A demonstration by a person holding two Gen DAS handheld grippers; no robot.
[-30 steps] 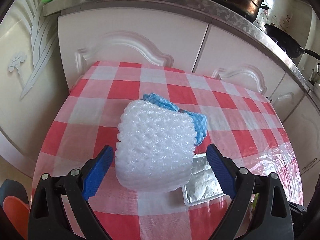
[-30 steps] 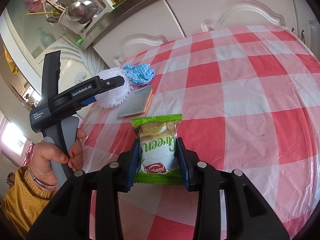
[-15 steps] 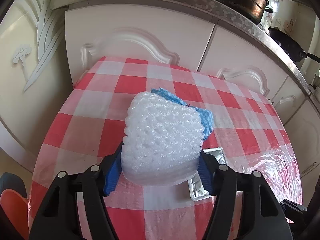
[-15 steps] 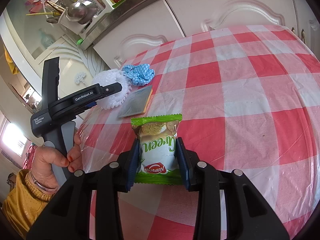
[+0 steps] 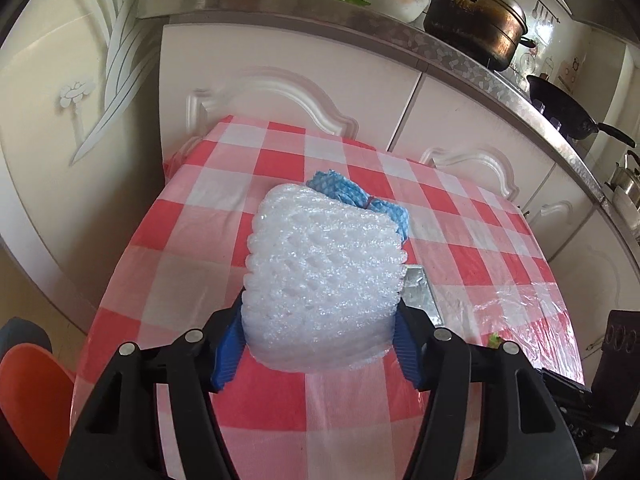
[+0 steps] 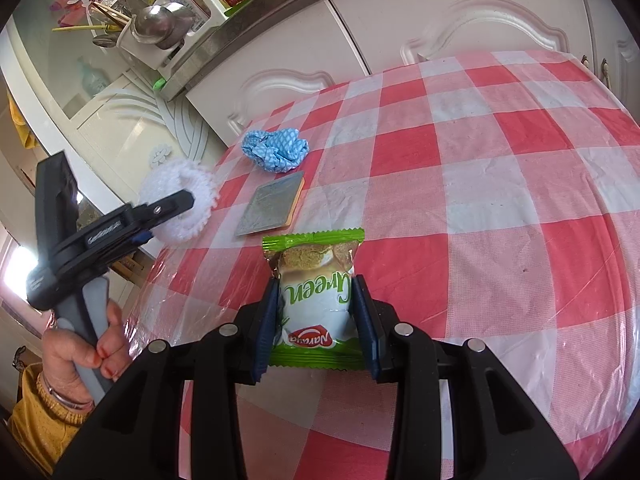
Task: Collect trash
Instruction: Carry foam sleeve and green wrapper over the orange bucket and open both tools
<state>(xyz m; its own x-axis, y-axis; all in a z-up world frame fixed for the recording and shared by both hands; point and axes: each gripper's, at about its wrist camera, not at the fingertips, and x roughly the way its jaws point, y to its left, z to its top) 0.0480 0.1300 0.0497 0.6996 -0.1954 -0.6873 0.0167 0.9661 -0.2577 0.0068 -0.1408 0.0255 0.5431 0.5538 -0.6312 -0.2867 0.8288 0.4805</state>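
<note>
Closing lately, left claw [image 5: 320,332] pinches foam net [image 5: 324,280], seemingly lifted; right claw [image 6: 316,320] grips snack packet [image 6: 314,296]; next, a bin.

You are at a table [image 6: 500,184] with a red and white checked cloth, and a clear plastic sheet lies over the cloth. A crumpled blue cloth [image 6: 276,149] lies on it, near the far left edge. Just beside that, closer to you, lies a flat grey card with an orange edge [image 6: 272,209]. From your left side you see the shiny card [image 5: 418,294] and the blue cloth [image 5: 360,196] peeking out from behind white foam. The rest of the top is bare checks.
</note>
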